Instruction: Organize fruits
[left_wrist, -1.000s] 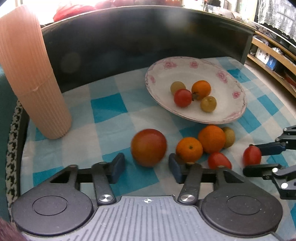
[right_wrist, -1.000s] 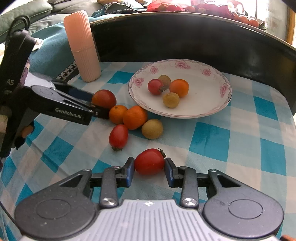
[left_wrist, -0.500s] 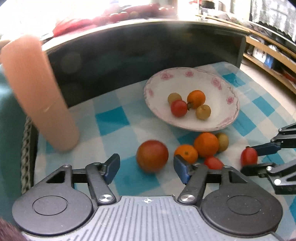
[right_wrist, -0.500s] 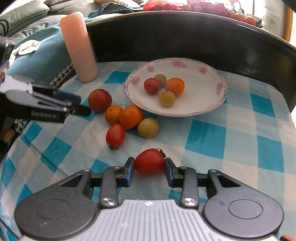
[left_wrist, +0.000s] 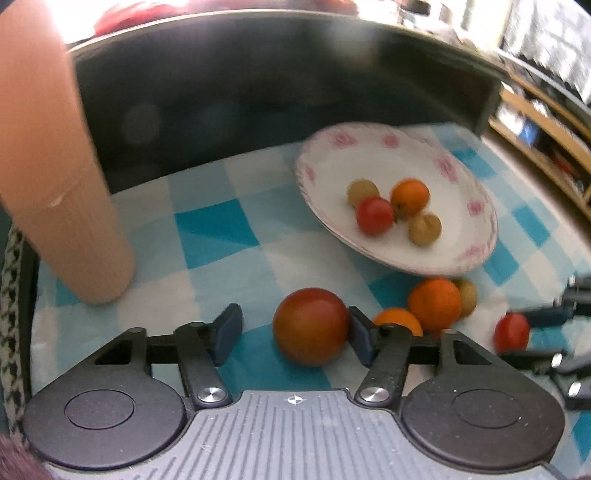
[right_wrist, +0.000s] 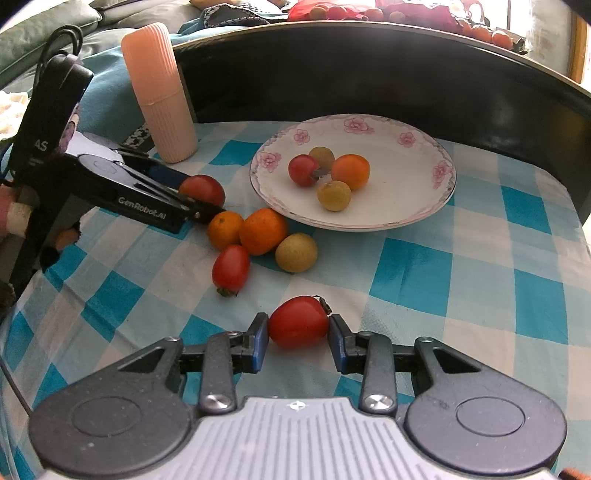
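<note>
While fruit lies loose on the checked cloth (right_wrist: 424, 266), the scene reads:

Left gripper (left_wrist: 293, 334): jaws apart and just now closing; the big tomato (left_wrist: 311, 325) sits between them, touching the right pad, clear of the left pad.
Right gripper (right_wrist: 298, 334): jaws set on either side of the red tomato (right_wrist: 297, 321); the left pad touches it, the right pad is at its side, but whether it presses I cannot tell.
Plate (right_wrist: 417, 206): white with pink flowers, holding four small fruits bunched together: a red tomato, an orange and two yellow-green ones.
Loose pile: two oranges (right_wrist: 263, 230) touching each other, a yellow-green fruit (right_wrist: 296, 252) just beside them, an oblong tomato (right_wrist: 231, 268) in front, all on the cloth near the plate's rim.
Cup (right_wrist: 159, 92): ribbed, peach-coloured, upright at the cloth's far left corner.
Backdrop: a dark curved wall (right_wrist: 369, 66) behind the plate.
</note>
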